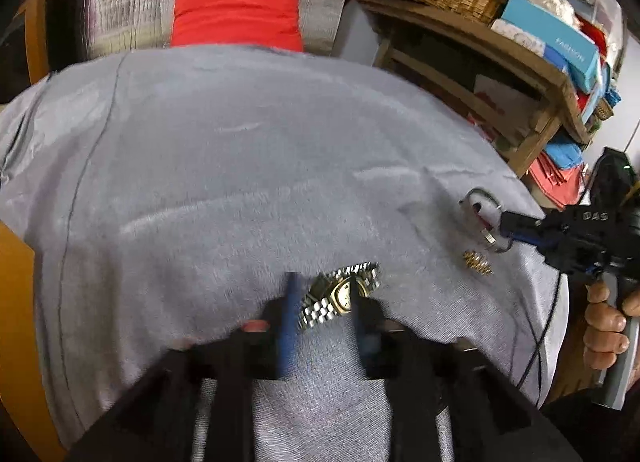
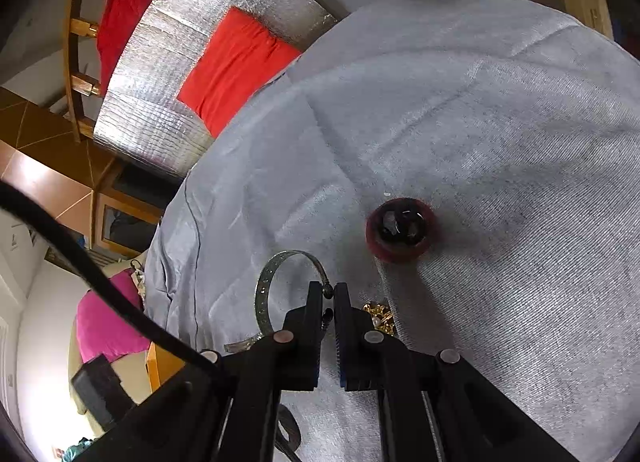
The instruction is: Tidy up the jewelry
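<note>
The bench was covered by a grey cloth [image 1: 240,166]. The left gripper [image 1: 324,302] stood with jaws apart astride a two-tone wristwatch [image 1: 340,294] lying at the near edge, pads not pressing it. The right gripper [image 2: 329,294] had its jaws closed on a silver open bangle [image 2: 266,290]. A gold brooch [image 1: 478,262] lay near the watch, to its right; a dark red round box [image 2: 400,230] sat farther off.

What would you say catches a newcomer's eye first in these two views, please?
The two-tone steel-and-gold wristwatch lies on the grey cloth, between the left tongs. The right tongs pinch a thin silver open bangle; beyond it sits a round dark-red velvet ring box.
</note>
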A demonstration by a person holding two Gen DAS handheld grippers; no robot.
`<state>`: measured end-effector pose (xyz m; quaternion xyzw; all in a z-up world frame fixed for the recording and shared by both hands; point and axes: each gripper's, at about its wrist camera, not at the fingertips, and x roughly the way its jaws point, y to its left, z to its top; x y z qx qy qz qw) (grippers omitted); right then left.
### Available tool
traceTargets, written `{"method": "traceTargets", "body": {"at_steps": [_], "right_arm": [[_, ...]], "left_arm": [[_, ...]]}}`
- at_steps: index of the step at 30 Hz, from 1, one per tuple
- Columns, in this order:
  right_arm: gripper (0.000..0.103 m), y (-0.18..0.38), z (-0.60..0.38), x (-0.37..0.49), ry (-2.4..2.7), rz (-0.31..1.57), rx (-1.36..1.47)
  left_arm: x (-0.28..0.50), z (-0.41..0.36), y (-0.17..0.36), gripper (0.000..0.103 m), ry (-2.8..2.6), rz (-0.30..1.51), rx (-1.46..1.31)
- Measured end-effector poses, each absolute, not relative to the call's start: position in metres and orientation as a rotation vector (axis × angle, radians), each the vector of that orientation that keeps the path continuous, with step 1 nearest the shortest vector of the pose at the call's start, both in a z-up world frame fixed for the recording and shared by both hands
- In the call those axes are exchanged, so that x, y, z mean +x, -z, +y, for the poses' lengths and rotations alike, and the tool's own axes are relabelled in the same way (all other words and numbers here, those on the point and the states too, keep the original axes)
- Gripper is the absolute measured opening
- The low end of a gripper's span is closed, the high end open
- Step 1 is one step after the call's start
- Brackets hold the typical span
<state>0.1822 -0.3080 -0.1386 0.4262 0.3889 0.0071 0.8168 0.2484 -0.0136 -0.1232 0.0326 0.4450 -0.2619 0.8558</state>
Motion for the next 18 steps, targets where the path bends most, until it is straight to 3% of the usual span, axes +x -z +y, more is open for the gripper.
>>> {"method": "traceTargets", "body": {"at_steps": [1, 3, 5, 11, 15, 18], "right_arm": [[0.007, 0.138, -0.309, 0.182, -0.018, 0.828, 0.912], [0.007, 0.139, -0.311, 0.180, -0.020, 0.828, 0.916], [0.007, 0.138, -0.313, 0.180, -0.019, 0.828, 0.919], [0.007, 0.138, -0.315, 0.179, -0.021, 0.832, 0.913], [0.007, 0.139, -0.319, 0.177, -0.012, 0.831, 0.922], [0.007, 0.139, -0.321, 0.175, -0.013, 0.830, 0.924]], "left_arm": [[0.249, -0.015, 0.126, 0.049, 0.550, 0.943, 0.066], [0.249, -0.017, 0.130, 0.050, 0.562, 0.950, 0.069], [0.249, -0.022, 0.134, 0.060, 0.564, 0.961, 0.081], [0.261, -0.032, 0.147, 0.061, 0.547, 0.976, 0.061], [0.269, -0.029, 0.151, 0.060, 0.547, 0.985, -0.009], [0.270, -0.029, 0.152, 0.039, 0.556, 0.994, -0.020]]}}
